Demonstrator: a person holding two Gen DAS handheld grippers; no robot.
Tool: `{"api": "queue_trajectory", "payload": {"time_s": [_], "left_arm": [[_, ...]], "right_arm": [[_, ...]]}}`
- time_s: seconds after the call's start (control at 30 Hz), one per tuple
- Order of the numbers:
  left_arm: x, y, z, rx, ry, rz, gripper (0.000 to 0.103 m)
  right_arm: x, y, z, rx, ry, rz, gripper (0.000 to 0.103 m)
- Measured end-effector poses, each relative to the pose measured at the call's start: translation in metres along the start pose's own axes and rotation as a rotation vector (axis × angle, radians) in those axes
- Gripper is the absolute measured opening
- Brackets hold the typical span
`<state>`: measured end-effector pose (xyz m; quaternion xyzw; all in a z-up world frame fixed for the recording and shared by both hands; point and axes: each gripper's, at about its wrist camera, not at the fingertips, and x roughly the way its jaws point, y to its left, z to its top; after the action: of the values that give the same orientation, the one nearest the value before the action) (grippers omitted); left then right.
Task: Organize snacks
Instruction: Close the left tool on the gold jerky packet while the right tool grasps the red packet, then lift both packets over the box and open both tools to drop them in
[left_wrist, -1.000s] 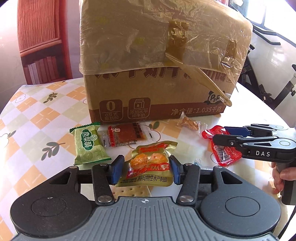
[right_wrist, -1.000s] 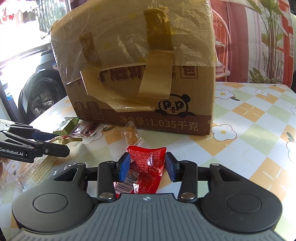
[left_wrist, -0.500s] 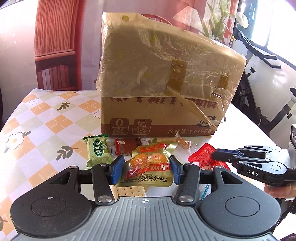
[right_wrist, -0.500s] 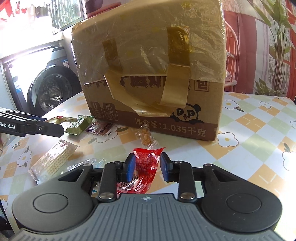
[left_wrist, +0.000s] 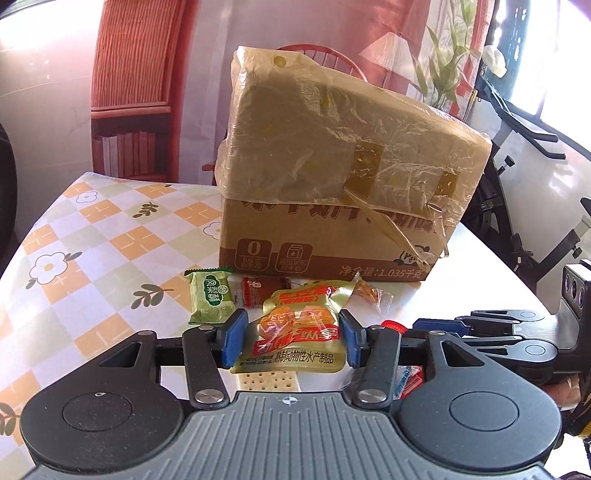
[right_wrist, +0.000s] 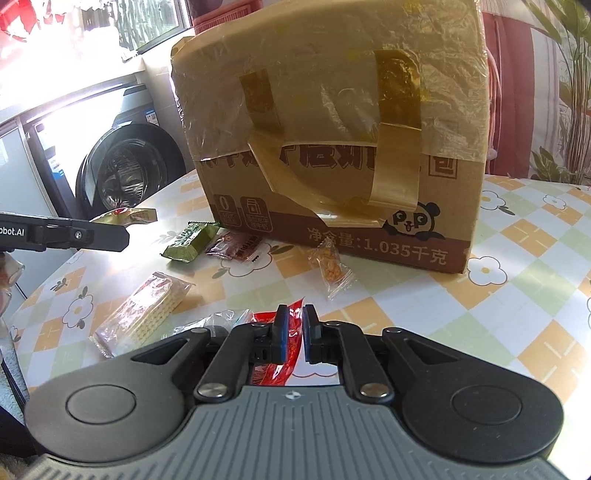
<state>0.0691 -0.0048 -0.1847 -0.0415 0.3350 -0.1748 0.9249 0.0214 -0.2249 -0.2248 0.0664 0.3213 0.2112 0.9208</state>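
left fingers pinch the yellow seafood pouch by its two side edges, pads flat on the film so it hangs face-up without crumpling; it looks lifted clear of the table. right fingers are nearly together on the red snack packet, jaws easing open a touch with the film crumpled between them, pads touching it; the thin packet explains the narrow gap.

left to right on the table from the right wrist view: left gripper tip at frame edge with the pouch behind it, cracker pack lying flat, green cake packet, dark red jerky packet, clear candy bag, all loose in front of the cardboard box. box sits at the back, top covered in plastic film and brown tape, looks closed; whether it's the destination, can't tell.

judgement: both hands are carrying one snack each, so sorting is early; five or so items left loose. risk: the red packet is held on slack film and could slip as the jaws loosen.
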Motion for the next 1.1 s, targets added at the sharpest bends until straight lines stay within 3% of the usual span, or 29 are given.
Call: {"api": "queue_trajectory", "payload": {"time_s": [0.03,0.07,0.27,0.3,0.5,0.77,0.97,1.1], "left_arm": [[0.0,0.001,0.0,-0.002,-0.001,0.0,0.055],[-0.001,0.001,-0.001,-0.005,-0.002,0.0,0.055],[-0.001,0.005,-0.004,-0.022,-0.003,-0.004,0.055],[-0.001,0.006,-0.005,-0.026,-0.003,-0.004,0.055],[0.0,0.012,-0.01,-0.056,-0.002,-0.01,0.055],[0.001,0.011,-0.012,-0.058,0.007,-0.021,0.055],[-0.005,0.01,-0.01,-0.059,-0.008,-0.028,0.055],[-0.013,0.007,-0.005,-0.039,-0.032,-0.033,0.055]], "right_arm": [[0.001,0.001,0.001,-0.006,0.002,0.003,0.037],[0.002,0.003,0.001,-0.015,0.005,0.004,0.039],[0.02,0.005,0.002,-0.069,0.067,-0.053,0.04],[0.02,0.004,0.002,-0.058,0.063,-0.055,0.045],[0.027,0.003,0.0,-0.052,0.09,-0.075,0.052],[0.036,0.012,0.005,-0.127,0.101,-0.069,0.046],[0.029,0.03,0.009,-0.238,0.074,-0.069,0.027],[0.016,0.035,0.015,-0.241,0.029,-0.064,0.021]]}}
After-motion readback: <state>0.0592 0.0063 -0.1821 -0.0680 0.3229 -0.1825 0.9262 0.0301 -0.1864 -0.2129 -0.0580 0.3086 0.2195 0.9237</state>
